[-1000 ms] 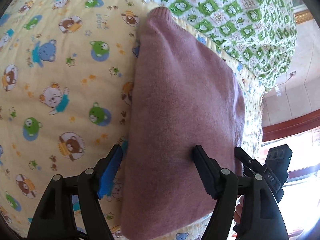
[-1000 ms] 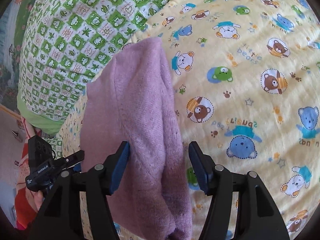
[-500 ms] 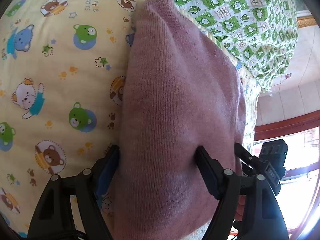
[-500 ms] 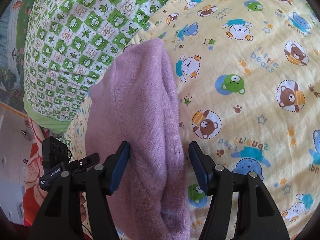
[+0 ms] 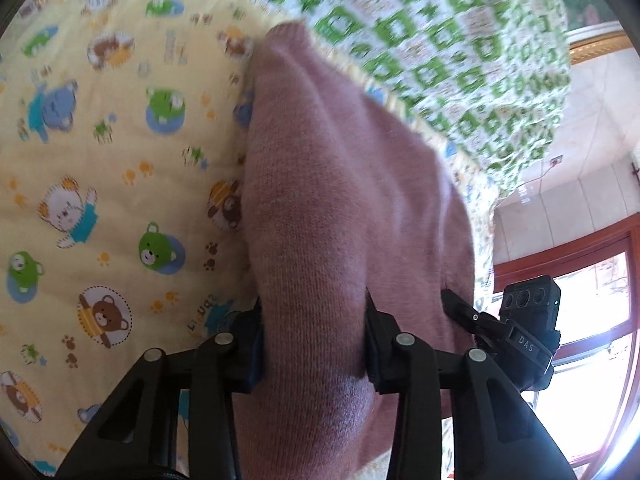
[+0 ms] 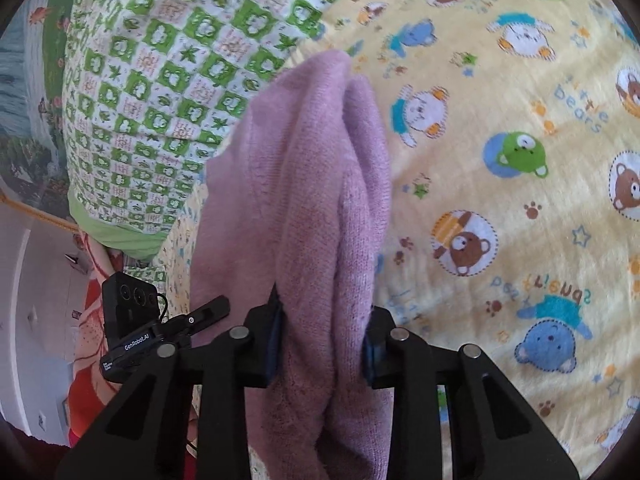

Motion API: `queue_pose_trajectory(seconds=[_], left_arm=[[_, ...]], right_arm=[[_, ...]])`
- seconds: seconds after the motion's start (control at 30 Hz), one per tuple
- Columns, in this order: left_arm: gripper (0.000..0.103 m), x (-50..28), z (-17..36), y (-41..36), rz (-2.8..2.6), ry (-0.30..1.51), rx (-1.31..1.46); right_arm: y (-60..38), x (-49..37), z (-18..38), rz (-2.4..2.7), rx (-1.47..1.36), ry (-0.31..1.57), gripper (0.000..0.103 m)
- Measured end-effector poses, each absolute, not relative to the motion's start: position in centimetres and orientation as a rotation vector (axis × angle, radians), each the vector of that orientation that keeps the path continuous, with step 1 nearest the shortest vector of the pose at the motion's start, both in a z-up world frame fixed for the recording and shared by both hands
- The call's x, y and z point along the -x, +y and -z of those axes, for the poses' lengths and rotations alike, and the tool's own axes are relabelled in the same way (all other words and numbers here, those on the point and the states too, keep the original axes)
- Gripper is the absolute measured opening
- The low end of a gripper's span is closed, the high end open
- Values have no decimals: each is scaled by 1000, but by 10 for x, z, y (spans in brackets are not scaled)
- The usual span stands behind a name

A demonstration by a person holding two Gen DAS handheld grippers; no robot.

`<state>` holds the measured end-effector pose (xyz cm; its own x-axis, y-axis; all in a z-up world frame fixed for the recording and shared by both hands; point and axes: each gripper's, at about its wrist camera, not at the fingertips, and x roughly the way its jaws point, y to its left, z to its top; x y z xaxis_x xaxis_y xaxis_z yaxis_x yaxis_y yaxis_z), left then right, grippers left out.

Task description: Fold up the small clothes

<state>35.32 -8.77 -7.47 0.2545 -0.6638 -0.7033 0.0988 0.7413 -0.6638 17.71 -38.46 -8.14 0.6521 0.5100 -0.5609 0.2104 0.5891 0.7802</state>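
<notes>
I'm looking into a home, a bedroom by the signs. My cameras point down at a soft yellow blanket (image 6: 500, 200) printed with cartoon bears and the words "little bears", spread like bedding. Beside it lies a quilt (image 6: 160, 80) in green and white checks. Past the bed's edge I see pale wall tiles (image 5: 560, 216), a red-brown wooden window frame (image 5: 568, 248) with bright daylight behind it, and a painted landscape mural (image 6: 24, 80) on the wall.

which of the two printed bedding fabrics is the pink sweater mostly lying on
The yellow bear-print blanket; the pink sweater rests on it, while the green checked fabric lies beyond its far edge.
</notes>
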Motion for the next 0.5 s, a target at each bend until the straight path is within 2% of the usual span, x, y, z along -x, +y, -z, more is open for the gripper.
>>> queue_pose_trajectory(seconds=[0.3,0.5], left_arm=[[35,-331,14,-36,502,1072,563],[35,-297,-9,35,397,995,547]], right_arm=[[-331,-190,21,-332,-856,764,29],[-268,-210,12,-457,-823,762,29]])
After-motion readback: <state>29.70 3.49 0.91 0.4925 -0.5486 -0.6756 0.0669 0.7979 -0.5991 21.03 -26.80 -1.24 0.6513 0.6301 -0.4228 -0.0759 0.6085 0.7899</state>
